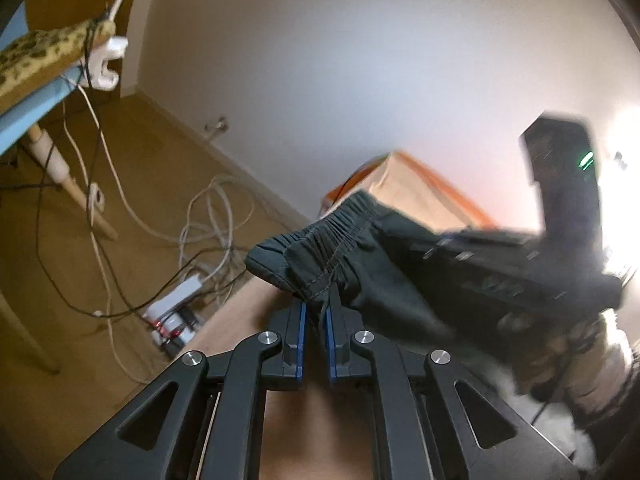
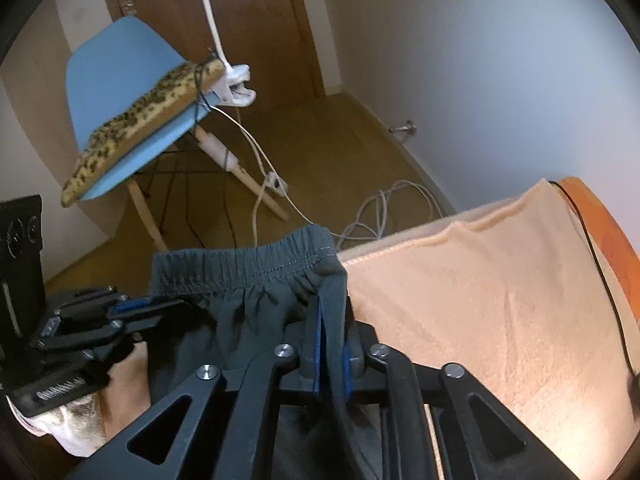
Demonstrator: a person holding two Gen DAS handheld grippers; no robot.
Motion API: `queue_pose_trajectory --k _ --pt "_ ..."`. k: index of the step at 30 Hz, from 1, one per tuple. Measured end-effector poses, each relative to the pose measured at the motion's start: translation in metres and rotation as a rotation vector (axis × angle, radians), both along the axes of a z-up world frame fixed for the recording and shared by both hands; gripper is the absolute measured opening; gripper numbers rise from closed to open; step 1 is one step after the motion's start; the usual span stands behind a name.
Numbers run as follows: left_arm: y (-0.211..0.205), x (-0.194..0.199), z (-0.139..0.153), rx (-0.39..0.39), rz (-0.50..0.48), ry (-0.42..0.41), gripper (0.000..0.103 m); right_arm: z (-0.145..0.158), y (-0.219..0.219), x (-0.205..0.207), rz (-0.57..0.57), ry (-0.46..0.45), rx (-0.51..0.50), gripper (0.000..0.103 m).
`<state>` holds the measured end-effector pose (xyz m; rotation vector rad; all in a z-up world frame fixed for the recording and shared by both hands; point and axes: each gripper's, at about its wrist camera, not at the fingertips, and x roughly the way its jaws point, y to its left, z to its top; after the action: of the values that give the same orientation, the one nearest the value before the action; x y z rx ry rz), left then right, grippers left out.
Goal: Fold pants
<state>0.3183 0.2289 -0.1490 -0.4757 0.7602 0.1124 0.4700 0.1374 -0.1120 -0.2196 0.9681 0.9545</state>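
On my left wrist view, the left gripper (image 1: pixel 316 312) has its blue-padded fingers (image 1: pixel 302 328) closed on a fold of the dark pants (image 1: pixel 360 252) at the gathered elastic waistband (image 1: pixel 340 224), holding the cloth up above the peach towel (image 1: pixel 416 184); the right gripper (image 1: pixel 520 276) shows blurred at the far side of the fabric. A tangle of white cables (image 1: pixel 208 216) lies on the floor. On my right wrist view, the right gripper (image 2: pixel 332 344) pinches the waistband's corner (image 2: pixel 334 280), pants hanging between both tools beside the towel (image 2: pixel 500 300), with the left gripper (image 2: pixel 132 312) clamped on the opposite end. A blue chair (image 2: pixel 120 76) stands behind.
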Motion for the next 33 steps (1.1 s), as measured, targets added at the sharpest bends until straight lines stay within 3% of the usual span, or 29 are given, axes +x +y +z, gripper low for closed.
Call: queue_pose_trajectory --k 1,2,7,10,11,16,23,28,33 --pt "0.000 0.002 -0.007 -0.010 -0.011 0.027 0.007 0.001 -0.003 0.000 -0.010 -0.005 -0.010 0.038" --pt "0.002 0.002 -0.010 -0.011 -0.008 0.040 0.008 0.005 -0.008 -0.002 -0.024 -0.015 -0.014 0.040" --pt "0.005 -0.004 -0.003 -0.004 -0.010 0.056 0.015 0.039 -0.047 -0.019 -0.060 -0.069 0.002 0.040" --pt "0.003 -0.011 0.013 0.050 0.014 0.066 0.041 0.070 -0.083 -0.036 -0.102 -0.090 0.036 0.040" --pt "0.003 -0.015 0.019 0.069 0.020 0.061 0.043 0.080 -0.096 -0.042 -0.118 -0.096 0.046 0.040" --pt "0.006 -0.045 0.056 0.073 0.041 0.023 0.043 0.129 -0.145 -0.085 -0.169 -0.162 0.062 0.042" --pt "-0.027 -0.077 0.113 0.127 -0.066 -0.053 0.043 0.182 -0.237 -0.167 -0.281 -0.222 0.072 0.045" --pt "-0.075 -0.105 0.147 0.152 -0.222 -0.103 0.043 0.196 -0.309 -0.223 -0.400 -0.232 0.046 0.049" --pt "-0.119 -0.127 0.156 0.122 -0.350 -0.110 0.043 0.192 -0.389 -0.284 -0.552 -0.223 0.006 0.051"
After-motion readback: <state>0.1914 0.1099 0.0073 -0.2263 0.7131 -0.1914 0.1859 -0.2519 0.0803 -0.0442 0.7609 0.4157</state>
